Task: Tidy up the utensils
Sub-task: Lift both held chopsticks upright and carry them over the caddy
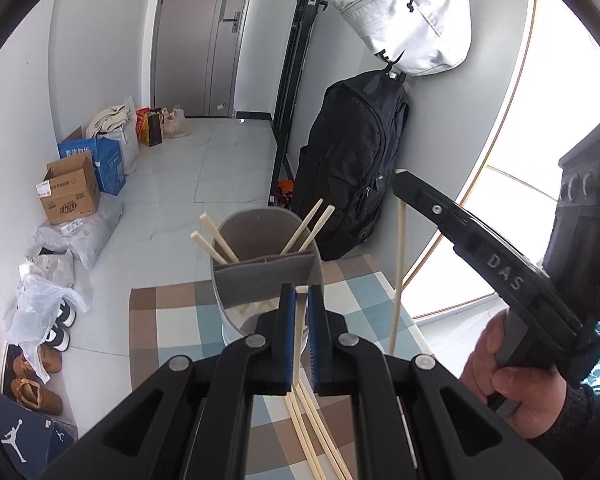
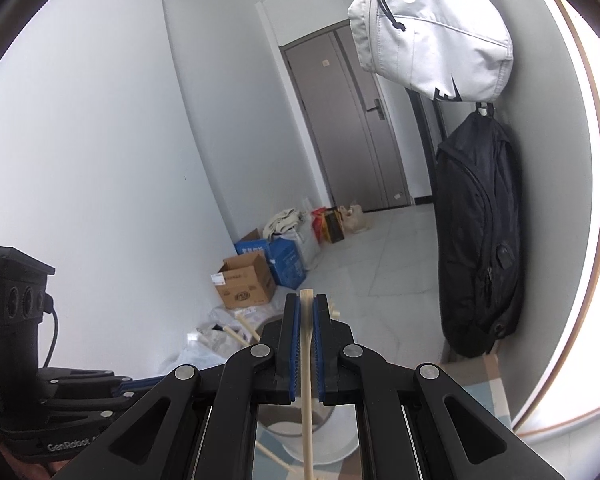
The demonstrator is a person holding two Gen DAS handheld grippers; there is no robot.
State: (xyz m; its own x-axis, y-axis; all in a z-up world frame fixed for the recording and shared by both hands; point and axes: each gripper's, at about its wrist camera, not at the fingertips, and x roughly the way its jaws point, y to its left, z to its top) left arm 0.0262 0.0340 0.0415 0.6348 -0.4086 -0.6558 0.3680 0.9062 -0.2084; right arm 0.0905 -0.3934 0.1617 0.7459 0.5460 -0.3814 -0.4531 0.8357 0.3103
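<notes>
The left gripper (image 1: 300, 292) is clenched on a chopstick (image 1: 298, 344) running lengthwise between its pads, tip aimed at the divided grey holder (image 1: 266, 264) just ahead and below; the right gripper (image 2: 307, 304) grasps another chopstick (image 2: 307, 380) hanging nearly upright beside the holder's right. The left looks nearer the opening. Loose chopsticks (image 1: 316, 432) lie on the checked cloth (image 1: 164, 320); beyond, tiled floor (image 1: 180, 168), boxes (image 1: 70, 192), a black backpack (image 1: 352, 168).

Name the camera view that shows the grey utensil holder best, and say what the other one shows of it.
The left wrist view: the grey utensil holder shows whole rim, divider and chopsticks inside, beyond the left gripper. The right wrist view shows only a slice of it under the right gripper.
</notes>
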